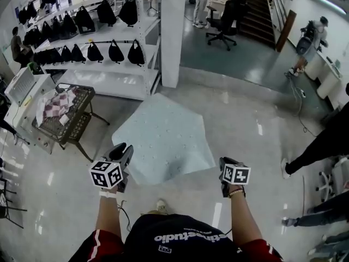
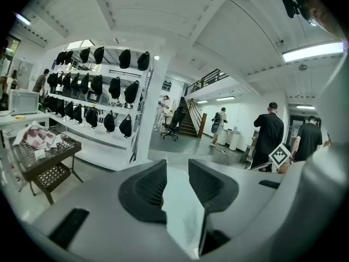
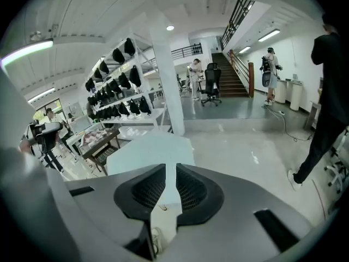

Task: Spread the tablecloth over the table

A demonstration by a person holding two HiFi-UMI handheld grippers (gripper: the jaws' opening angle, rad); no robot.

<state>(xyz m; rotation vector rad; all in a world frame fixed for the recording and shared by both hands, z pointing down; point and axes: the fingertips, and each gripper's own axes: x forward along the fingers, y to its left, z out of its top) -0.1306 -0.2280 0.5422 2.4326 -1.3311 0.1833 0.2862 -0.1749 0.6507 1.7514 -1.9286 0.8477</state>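
Observation:
A pale blue-green tablecloth point(image 1: 163, 138) hangs spread out in the air ahead of me, stretched between both grippers. My left gripper point(image 1: 121, 150) grips its near left corner, and my right gripper point(image 1: 224, 162) grips its near right corner. In the left gripper view the tablecloth point(image 2: 182, 212) runs between the dark pads of the left gripper point(image 2: 177, 176) and away toward the floor. In the right gripper view the right gripper point(image 3: 170, 182) pinches a thin strip of the tablecloth point(image 3: 150, 149), which widens beyond the pads. Whatever lies under the sheet is hidden.
A dark wire cart point(image 1: 65, 113) holding folded cloths stands at the left. Behind it are white shelves point(image 1: 98, 42) of black bags and a white pillar point(image 1: 172, 31). An office chair point(image 1: 226, 21) stands far back. People's legs point(image 1: 322, 146) are at the right.

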